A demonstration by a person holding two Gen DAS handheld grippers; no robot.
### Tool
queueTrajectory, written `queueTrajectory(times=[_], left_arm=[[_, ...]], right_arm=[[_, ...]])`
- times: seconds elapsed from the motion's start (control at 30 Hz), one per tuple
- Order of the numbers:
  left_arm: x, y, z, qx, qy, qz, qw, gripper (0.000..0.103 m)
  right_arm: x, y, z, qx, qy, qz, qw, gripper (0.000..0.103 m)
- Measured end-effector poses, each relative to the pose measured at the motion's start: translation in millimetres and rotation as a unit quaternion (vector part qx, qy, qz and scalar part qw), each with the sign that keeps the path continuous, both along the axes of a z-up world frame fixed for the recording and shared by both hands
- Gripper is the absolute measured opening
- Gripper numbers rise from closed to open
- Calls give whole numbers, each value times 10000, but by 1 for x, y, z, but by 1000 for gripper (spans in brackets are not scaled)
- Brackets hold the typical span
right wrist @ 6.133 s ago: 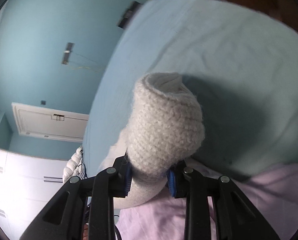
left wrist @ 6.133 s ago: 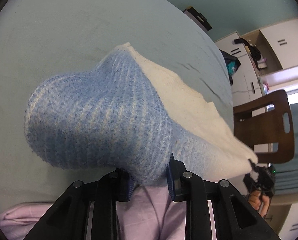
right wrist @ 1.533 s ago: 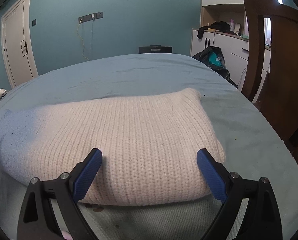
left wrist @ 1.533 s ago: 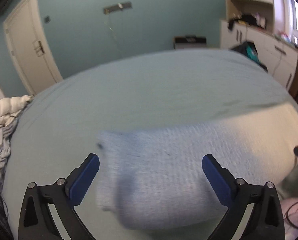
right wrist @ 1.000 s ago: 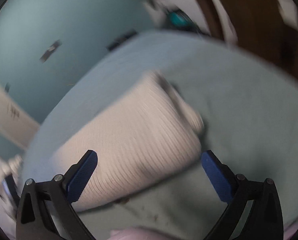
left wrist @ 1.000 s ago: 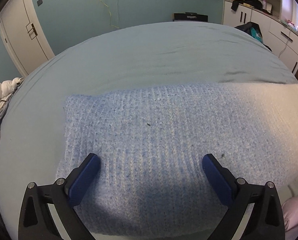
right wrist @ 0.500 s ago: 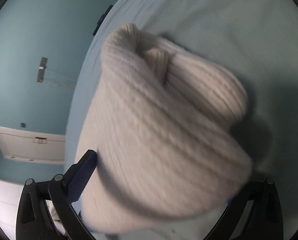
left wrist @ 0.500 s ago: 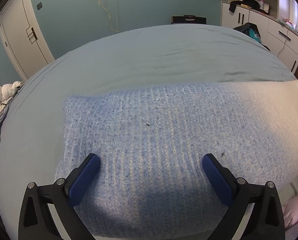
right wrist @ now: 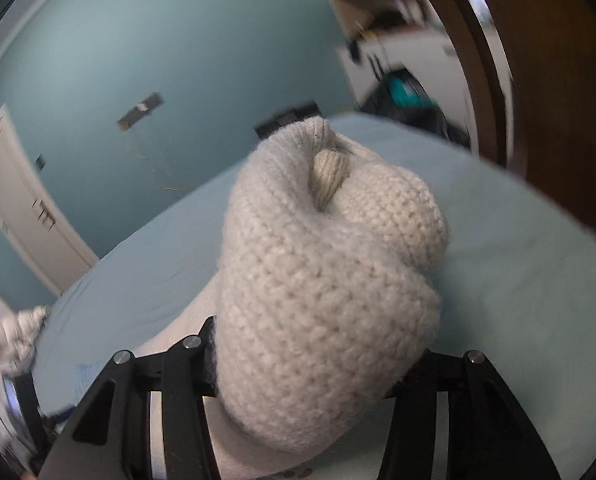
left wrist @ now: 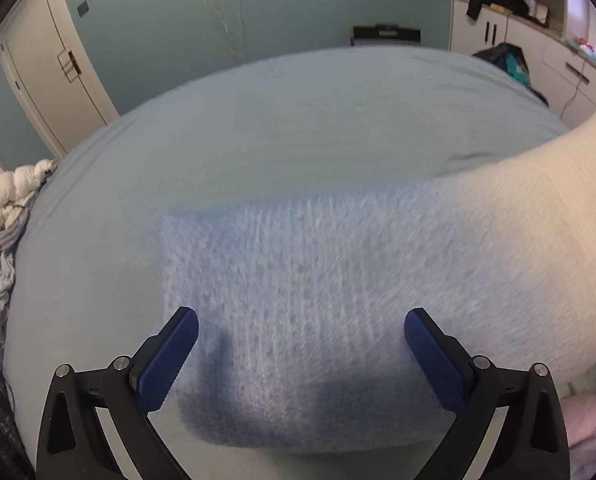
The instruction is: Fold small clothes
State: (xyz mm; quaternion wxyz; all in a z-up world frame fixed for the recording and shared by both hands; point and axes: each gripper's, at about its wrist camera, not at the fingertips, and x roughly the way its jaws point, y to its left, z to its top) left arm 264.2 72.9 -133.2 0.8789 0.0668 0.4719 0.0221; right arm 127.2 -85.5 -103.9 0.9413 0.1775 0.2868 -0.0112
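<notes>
On smooth teal bed [left wrist: 298, 128]: chunky blue-to-cream knit [left wrist: 298, 280], cream end bunched in just-closing right claw [right wrist: 318, 360]; left claw [left wrist: 301, 344] wide open.

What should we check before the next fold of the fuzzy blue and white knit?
1. Right gripper closed on the cream end, jaws just closing: ok.
2. Cream end lifted off the bed: ok.
3. Left gripper open, not pinching: ok.
4. Blue end lying flat: ok.
5. Bed space beyond the knit free: ok.
6. Edges lined up: cannot tell, blurred.
</notes>
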Motion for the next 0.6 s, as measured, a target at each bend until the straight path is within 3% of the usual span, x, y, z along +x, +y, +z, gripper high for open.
queueTrajectory(times=[0.1, 0.23, 0.43, 0.5, 0.6], left_arm=[[4, -23, 20, 51, -192, -188, 9996, 103], [20, -58, 19, 129, -198, -424, 9988, 103], [41, -104, -29, 499, 135, -607, 9968, 103], [44, -108, -44, 459, 209, -552, 9972, 103], [44, -102, -40, 249, 227, -544, 9980, 103]], right_arm=[[-16, 7, 3, -182, -88, -12, 9998, 46], [-14, 21, 9, -293, -255, -75, 9992, 46], [-3, 42, 17, -719, -602, 79, 9956, 46], [5, 47, 12, -1016, -642, 185, 9926, 46], [4, 63, 8, -1447, -724, 242, 9865, 46]])
